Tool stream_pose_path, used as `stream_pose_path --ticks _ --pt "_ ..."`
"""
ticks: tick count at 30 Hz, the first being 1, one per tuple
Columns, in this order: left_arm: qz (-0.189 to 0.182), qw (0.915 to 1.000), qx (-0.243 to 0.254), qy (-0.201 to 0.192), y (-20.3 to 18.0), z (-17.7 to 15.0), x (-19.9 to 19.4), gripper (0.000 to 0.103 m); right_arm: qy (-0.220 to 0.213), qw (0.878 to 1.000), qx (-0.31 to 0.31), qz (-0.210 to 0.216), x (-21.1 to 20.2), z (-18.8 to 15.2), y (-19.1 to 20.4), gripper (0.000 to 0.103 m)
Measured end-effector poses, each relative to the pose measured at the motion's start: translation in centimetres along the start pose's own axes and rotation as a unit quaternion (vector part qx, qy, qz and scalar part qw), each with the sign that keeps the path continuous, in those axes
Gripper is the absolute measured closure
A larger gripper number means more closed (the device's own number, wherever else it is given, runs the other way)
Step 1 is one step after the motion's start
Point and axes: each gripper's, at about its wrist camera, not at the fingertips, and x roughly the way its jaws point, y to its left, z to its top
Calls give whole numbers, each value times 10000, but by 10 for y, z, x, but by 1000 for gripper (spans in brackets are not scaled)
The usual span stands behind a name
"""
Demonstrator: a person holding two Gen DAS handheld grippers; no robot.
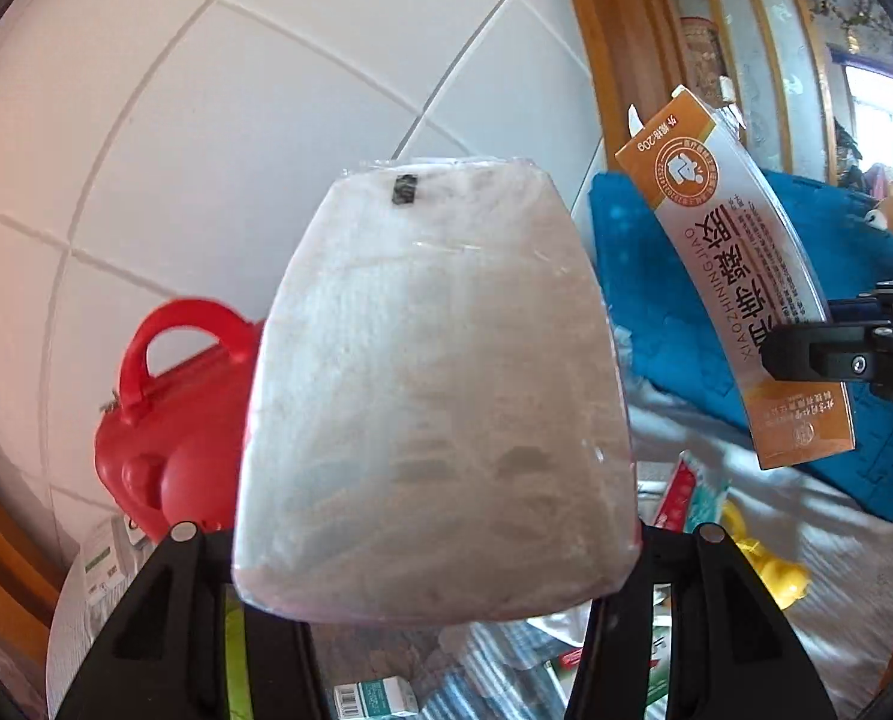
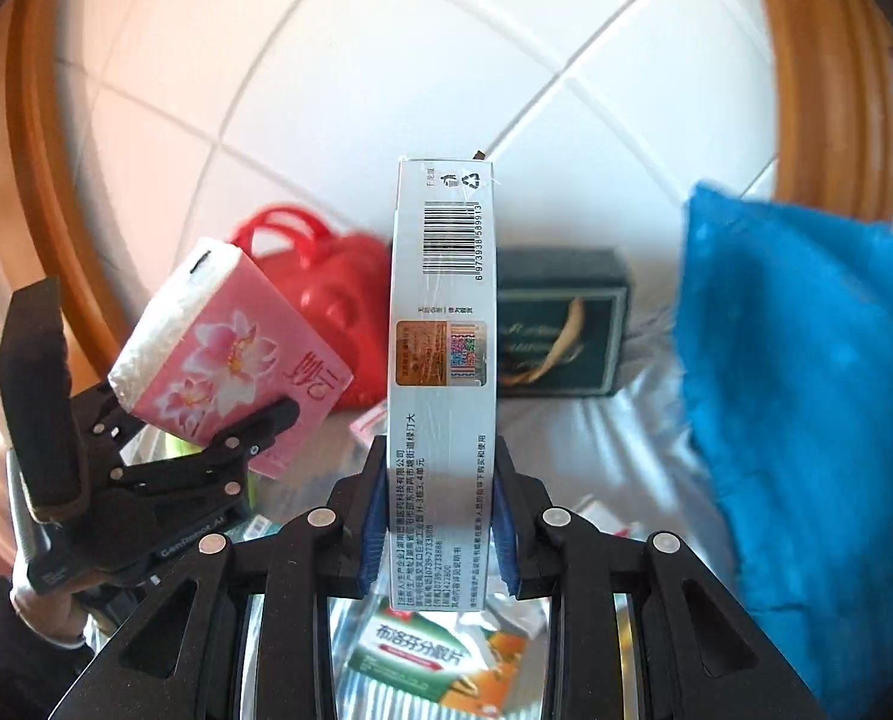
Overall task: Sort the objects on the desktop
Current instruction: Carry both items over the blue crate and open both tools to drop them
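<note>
Right hand-held gripper (image 2: 437, 516) pinches a slim carton (image 2: 443, 324) upright by its narrow sides, barcode facing us; its orange face reads "XIAOZHINING JIAO". Left hand-held gripper (image 1: 434, 564) clamps a pink lotus-print tissue pack (image 1: 434, 384), aloft. Behind: red plastic case (image 1: 170, 420), blue cloth (image 2: 806, 408).

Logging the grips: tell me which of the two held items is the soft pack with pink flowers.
The tissue pack in the left gripper; the right gripper holds a rigid orange-and-white box bearing a barcode.
</note>
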Motion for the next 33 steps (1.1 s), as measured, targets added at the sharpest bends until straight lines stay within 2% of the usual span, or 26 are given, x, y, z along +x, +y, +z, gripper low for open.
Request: stream_pose_path --ticks 5,10,14,17,20,21,22,24,26,28,30,33 --pt "-595 9954 394 -637 -60 50 -40 53 -772 9947 236 -642 -86 9 -24 74" --pt "-1235 9849 667 -1011 -136 99 -60 53 -1462 9793 600 -1262 -169 10 -80 74" --pt "-1583 9772 816 -1159 -199 139 -60 53 -1624 9709 988 -1458 -217 16 -142 74" --pt "-1716 9749 825 -1151 -241 176 -42 53 -1644 9684 1035 -1565 -232 29 -184 74" --pt "-1509 9785 843 -1124 -278 213 -22 52 -1532 9699 1170 -1491 -242 51 -228 73" --pt "-1386 9798 861 -1156 -289 223 -17 47 -1358 9718 1213 -1498 -241 64 -240 72" --pt "-1267 9808 894 -1185 -298 234 -12 35 -1303 9711 1257 -1553 -235 73 -255 69" --pt "-1070 9832 878 -1194 -308 245 -11 22 -1236 9687 1321 -1699 -231 81 -282 50" --pt "-915 9844 822 -1256 -309 250 -14 22 -1331 9678 1442 -1577 -243 77 -296 50" --pt "-697 9857 797 -1308 -305 244 -21 22 -1503 9658 1397 -1584 -255 65 -298 43" --pt "-541 9876 703 -1294 -301 235 -32 22 -1666 9636 1439 -1520 -269 49 -296 27" --pt "-319 9900 597 -1241 -298 218 -40 22 -1823 9643 1526 -1170 -282 24 -288 24"
